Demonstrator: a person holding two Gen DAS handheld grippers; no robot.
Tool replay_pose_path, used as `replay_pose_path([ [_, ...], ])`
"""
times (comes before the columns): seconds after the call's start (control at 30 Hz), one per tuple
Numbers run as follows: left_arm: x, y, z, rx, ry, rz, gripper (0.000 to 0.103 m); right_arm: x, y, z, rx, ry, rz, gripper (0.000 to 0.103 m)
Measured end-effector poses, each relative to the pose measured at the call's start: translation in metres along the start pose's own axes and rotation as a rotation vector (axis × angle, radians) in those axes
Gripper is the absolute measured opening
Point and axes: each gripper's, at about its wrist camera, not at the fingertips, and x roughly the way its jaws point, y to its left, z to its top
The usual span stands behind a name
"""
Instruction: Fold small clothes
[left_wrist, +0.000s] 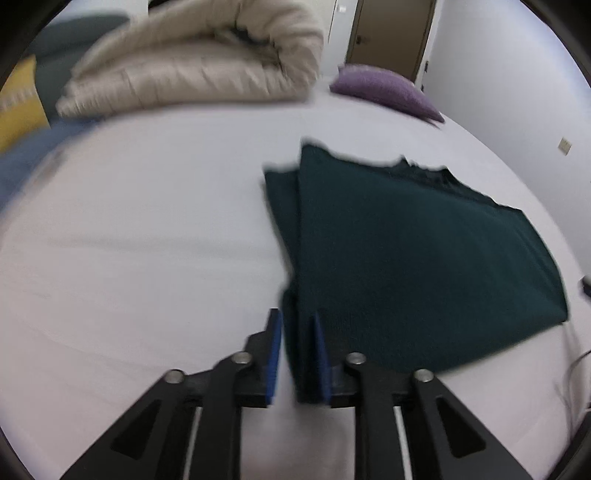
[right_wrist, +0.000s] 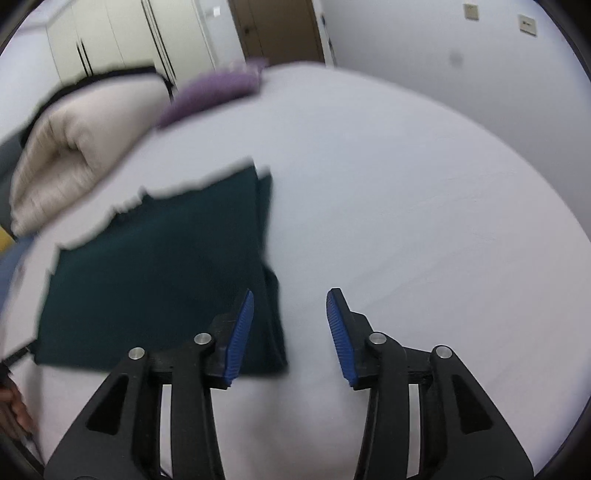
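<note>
Your dark green garment (left_wrist: 406, 251) lies folded on the bed (left_wrist: 147, 258), soft and light. Left gripper (left_wrist: 297, 354) jaws sit loosely around its corner; right gripper (right_wrist: 290, 332) jaws are spread, empty. Pinch edges.

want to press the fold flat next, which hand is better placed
Left, probably. The left gripper has a bunched edge of the green cloth between its parted jaws. The right gripper is open over bare sheet, only its left finger overlapping the cloth's edge.
</note>
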Motion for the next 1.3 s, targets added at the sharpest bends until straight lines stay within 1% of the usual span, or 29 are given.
replay_pose_path([
  [0.03,-0.006,-0.004,0.006,0.008,-0.026,0.013,0.022,-0.003,0.004,0.005,-0.002,-0.009,0.032,0.04],
  [0.13,-0.008,-0.025,0.025,0.031,-0.061,-0.023,0.03,0.011,0.033,0.023,-0.017,0.026,0.194,0.041],
  [0.17,-0.005,-0.036,0.032,0.058,-0.073,-0.02,0.034,0.021,0.044,0.027,-0.017,0.047,0.246,0.041],
  [0.2,0.003,-0.051,0.043,0.097,-0.094,-0.019,0.037,0.035,0.058,0.031,-0.016,0.075,0.302,0.041],
  [0.23,0.01,-0.062,0.052,0.116,-0.104,-0.022,0.039,0.052,0.073,0.034,-0.016,0.101,0.351,0.041],
  [0.3,0.027,-0.081,0.072,0.146,-0.118,-0.03,0.039,0.09,0.103,0.038,-0.022,0.168,0.408,0.041],
  [0.37,0.046,-0.1,0.088,0.194,-0.14,-0.021,0.041,0.118,0.127,0.039,-0.018,0.214,0.439,0.041],
  [0.43,0.072,-0.109,0.099,0.223,-0.13,0.011,0.041,0.15,0.144,0.044,-0.007,0.259,0.482,0.041],
  [0.47,0.086,-0.108,0.1,0.219,-0.104,0.021,0.041,0.164,0.148,0.046,0.002,0.276,0.486,0.04],
  [0.5,0.103,-0.102,0.101,0.198,-0.056,0.036,0.041,0.173,0.152,0.046,0.009,0.283,0.491,0.04],
  [0.53,0.117,-0.091,0.098,0.156,-0.018,0.035,0.041,0.183,0.151,0.049,0.022,0.278,0.506,0.04],
  [0.57,0.121,-0.08,0.094,0.11,-0.014,0.013,0.041,0.189,0.148,0.054,0.041,0.263,0.522,0.04],
  [0.63,0.12,-0.063,0.09,0.04,-0.022,-0.051,0.041,0.205,0.14,0.064,0.067,0.256,0.511,0.04],
  [0.67,0.119,-0.059,0.089,0.027,-0.023,-0.064,0.038,0.209,0.133,0.069,0.077,0.246,0.494,0.04],
  [0.7,0.118,-0.055,0.087,0.017,-0.026,-0.069,0.037,0.216,0.124,0.074,0.087,0.236,0.475,0.039],
  [0.77,0.113,-0.049,0.08,0.005,-0.044,-0.068,0.031,0.221,0.105,0.083,0.122,0.214,0.44,0.031],
  [0.83,0.106,-0.042,0.073,-0.021,-0.063,-0.05,0.027,0.218,0.082,0.094,0.154,0.161,0.365,0.031],
  [0.9,0.101,-0.032,0.067,-0.068,-0.079,-0.016,0.027,0.207,0.054,0.103,0.2,0.103,0.283,0.034],
  [0.93,0.099,-0.025,0.064,-0.104,-0.083,-0.021,0.026,0.199,0.037,0.105,0.231,0.069,0.23,0.035],
  [1.0,0.091,-0.016,0.057,-0.141,-0.084,-0.044,0.026,0.184,0.014,0.104,0.268,0.041,0.21,0.038],
  [1.03,0.087,-0.013,0.056,-0.149,-0.08,-0.054,0.026,0.175,0.006,0.101,0.273,0.033,0.186,0.043],
  [1.07,0.082,-0.013,0.055,-0.154,-0.078,-0.062,0.029,0.166,0.001,0.097,0.263,0.02,0.177,0.045],
  [1.1,0.072,-0.012,0.052,-0.158,-0.084,-0.073,0.033,0.155,-0.003,0.091,0.246,0.003,0.173,0.047],
  [1.17,0.052,-0.009,0.05,-0.162,-0.139,-0.074,0.06,0.132,-0.008,0.079,0.206,-0.029,0.15,0.053],
  [1.2,0.044,-0.006,0.05,-0.166,-0.17,-0.049,0.065,0.125,-0.008,0.074,0.192,-0.043,0.146,0.055],
  [1.23,0.038,-0.003,0.051,-0.167,-0.182,-0.024,0.067,0.118,-0.009,0.068,0.176,-0.053,0.145,0.058],
  [1.3,0.044,-0.001,0.06,-0.161,-0.15,-0.035,0.067,0.112,-0.005,0.059,0.141,-0.044,0.156,0.059],
])
